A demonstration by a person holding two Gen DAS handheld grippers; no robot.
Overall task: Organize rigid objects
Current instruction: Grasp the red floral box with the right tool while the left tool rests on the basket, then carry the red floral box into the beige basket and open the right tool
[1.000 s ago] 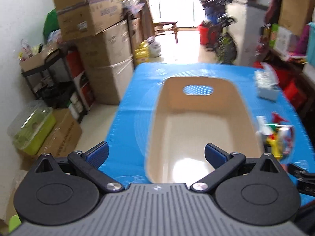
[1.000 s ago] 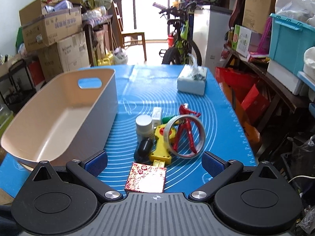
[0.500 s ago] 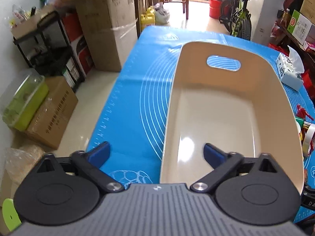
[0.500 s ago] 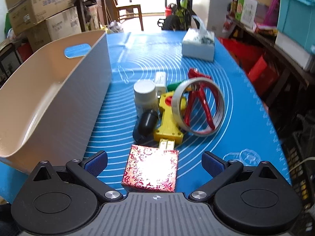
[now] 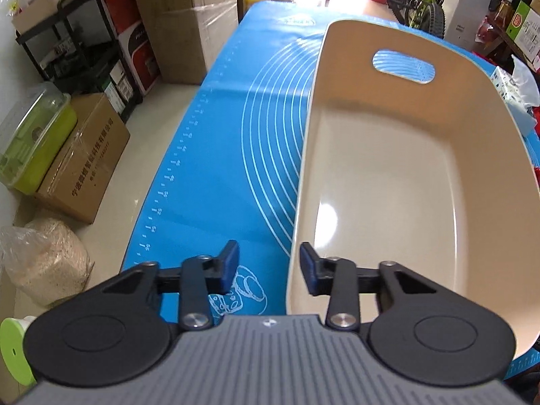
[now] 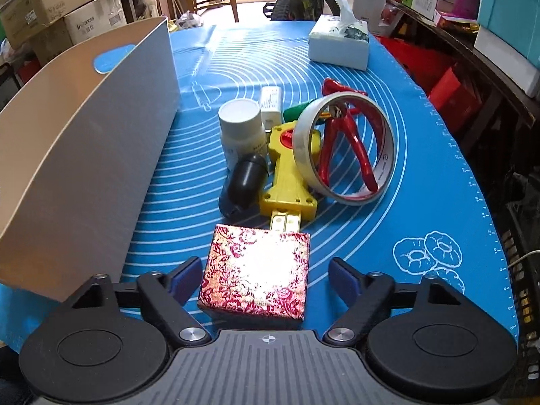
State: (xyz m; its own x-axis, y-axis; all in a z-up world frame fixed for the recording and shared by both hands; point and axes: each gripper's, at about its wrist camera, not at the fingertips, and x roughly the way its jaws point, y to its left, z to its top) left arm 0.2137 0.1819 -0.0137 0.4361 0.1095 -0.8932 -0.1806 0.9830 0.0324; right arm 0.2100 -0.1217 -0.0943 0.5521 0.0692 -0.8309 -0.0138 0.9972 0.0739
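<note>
A beige plastic bin (image 5: 388, 175) stands empty on the blue mat (image 5: 216, 168). My left gripper (image 5: 268, 268) straddles its near left wall, one finger inside and one outside, jaws partly closed with a gap and not touching it. In the right wrist view the bin (image 6: 84, 155) is at left. My right gripper (image 6: 265, 278) is open around a red patterned box (image 6: 256, 275), with gaps on both sides. Beyond lie a yellow tool (image 6: 287, 182), a black oval object (image 6: 246, 182), a white bottle (image 6: 241, 128), a tape roll (image 6: 344, 148) and red pliers (image 6: 344, 135).
A tissue box (image 6: 339, 45) sits at the far end of the mat. Cardboard boxes (image 5: 182, 17), a black shelf (image 5: 77, 47) and a green container (image 5: 30, 135) stand on the floor at left. Shelving and crates line the right side (image 6: 472, 50).
My left gripper's jaws have narrowed and moved over the bin's near left wall. My right gripper has advanced so the red patterned box sits between its fingers, jaws slightly narrower.
</note>
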